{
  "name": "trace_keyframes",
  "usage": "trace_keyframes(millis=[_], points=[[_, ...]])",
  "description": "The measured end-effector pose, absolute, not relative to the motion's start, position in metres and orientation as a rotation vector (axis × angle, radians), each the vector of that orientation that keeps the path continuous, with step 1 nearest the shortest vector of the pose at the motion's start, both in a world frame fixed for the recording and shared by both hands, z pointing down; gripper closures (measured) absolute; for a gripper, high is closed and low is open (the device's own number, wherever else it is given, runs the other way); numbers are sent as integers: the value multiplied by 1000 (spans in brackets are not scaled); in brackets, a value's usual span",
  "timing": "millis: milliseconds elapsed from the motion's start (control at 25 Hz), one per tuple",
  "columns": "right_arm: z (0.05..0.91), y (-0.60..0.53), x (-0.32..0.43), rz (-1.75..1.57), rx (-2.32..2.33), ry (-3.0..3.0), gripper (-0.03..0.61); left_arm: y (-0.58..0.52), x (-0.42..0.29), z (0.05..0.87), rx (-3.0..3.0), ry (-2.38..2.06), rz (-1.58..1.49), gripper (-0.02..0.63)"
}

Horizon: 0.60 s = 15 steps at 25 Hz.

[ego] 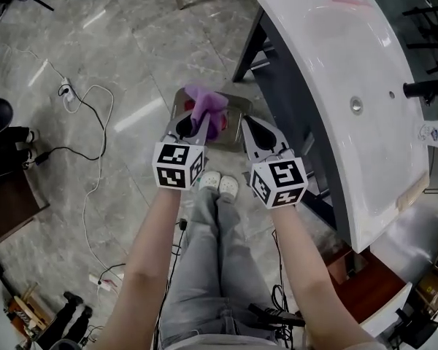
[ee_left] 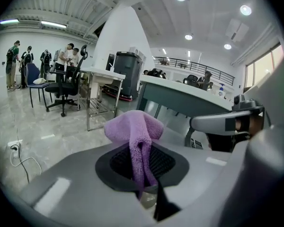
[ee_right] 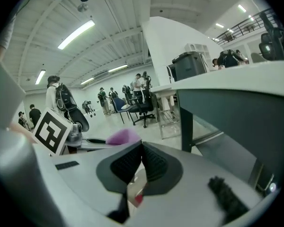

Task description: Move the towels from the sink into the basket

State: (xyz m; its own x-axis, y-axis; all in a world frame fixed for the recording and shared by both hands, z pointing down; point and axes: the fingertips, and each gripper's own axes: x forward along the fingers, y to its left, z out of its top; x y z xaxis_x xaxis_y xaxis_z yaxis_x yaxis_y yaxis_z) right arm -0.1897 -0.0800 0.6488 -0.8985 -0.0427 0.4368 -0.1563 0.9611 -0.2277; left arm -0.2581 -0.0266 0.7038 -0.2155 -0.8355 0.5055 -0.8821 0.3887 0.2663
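Both forearms reach down over the person's shoes [ego: 219, 184]. Just beyond the shoes, the left hand-held gripper [ego: 198, 122] is clamped on a purple towel [ego: 206, 105], whose bunched top stands above the jaws while a fold is pinched between the pads. The right hand-held gripper [ego: 248, 126] sits beside it, jaws together with nothing between them.

The towel hangs directly over the metal basket [ego: 237, 109] on the floor, so the drop looks close. For a clean release, I would bring the towel inside the basket's walls before opening the jaws, so no loose fold drapes over the rim, and keep the empty gripper outside the basket.

The sink [ego: 336, 86] and its dark frame [ego: 252, 46] crowd the right side. Bare floor lies to the left, apart from a trailing cable [ego: 95, 122].
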Motion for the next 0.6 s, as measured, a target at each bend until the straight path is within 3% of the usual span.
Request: trace_keyframes(millis=[600], points=[[722,-75,-193,413,128,-2572,561,-33,-259,813,1403,-1914,189,540]])
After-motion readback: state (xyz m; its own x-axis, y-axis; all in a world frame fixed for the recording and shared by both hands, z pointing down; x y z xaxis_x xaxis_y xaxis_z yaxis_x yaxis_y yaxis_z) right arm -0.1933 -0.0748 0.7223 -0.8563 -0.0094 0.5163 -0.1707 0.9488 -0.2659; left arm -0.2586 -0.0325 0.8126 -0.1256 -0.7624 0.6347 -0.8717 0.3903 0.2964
